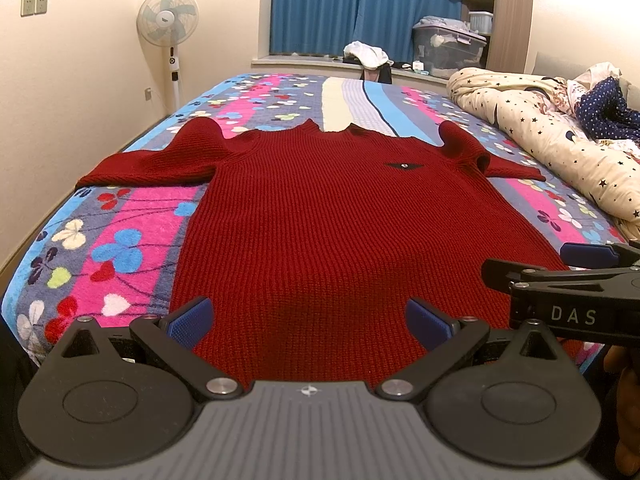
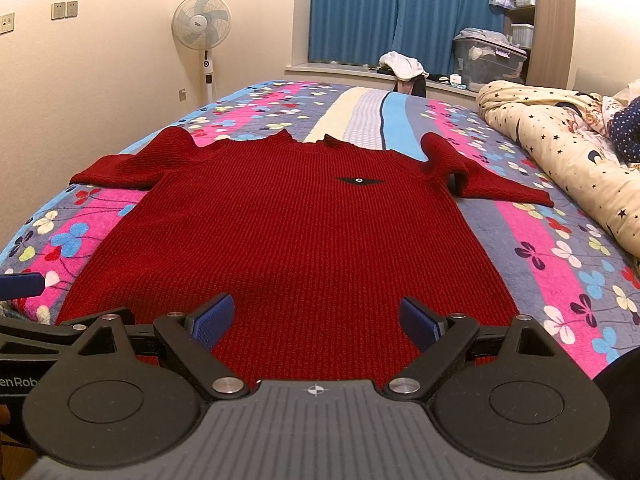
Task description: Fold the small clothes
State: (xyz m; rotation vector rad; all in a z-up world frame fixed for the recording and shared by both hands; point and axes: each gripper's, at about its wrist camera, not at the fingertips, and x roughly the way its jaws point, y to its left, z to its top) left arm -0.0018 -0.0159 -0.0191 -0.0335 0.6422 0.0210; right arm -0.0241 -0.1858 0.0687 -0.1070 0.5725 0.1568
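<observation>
sweater point(image 1: 320, 220) flat on bed point(image 1: 120, 248); collar far, hem near | both grippers' fingers spread, empty

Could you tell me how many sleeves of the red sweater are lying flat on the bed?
1. The left sleeve lies flat toward the fan side. The right sleeve is partly bunched up near the shoulder, beside the quilt.
</observation>
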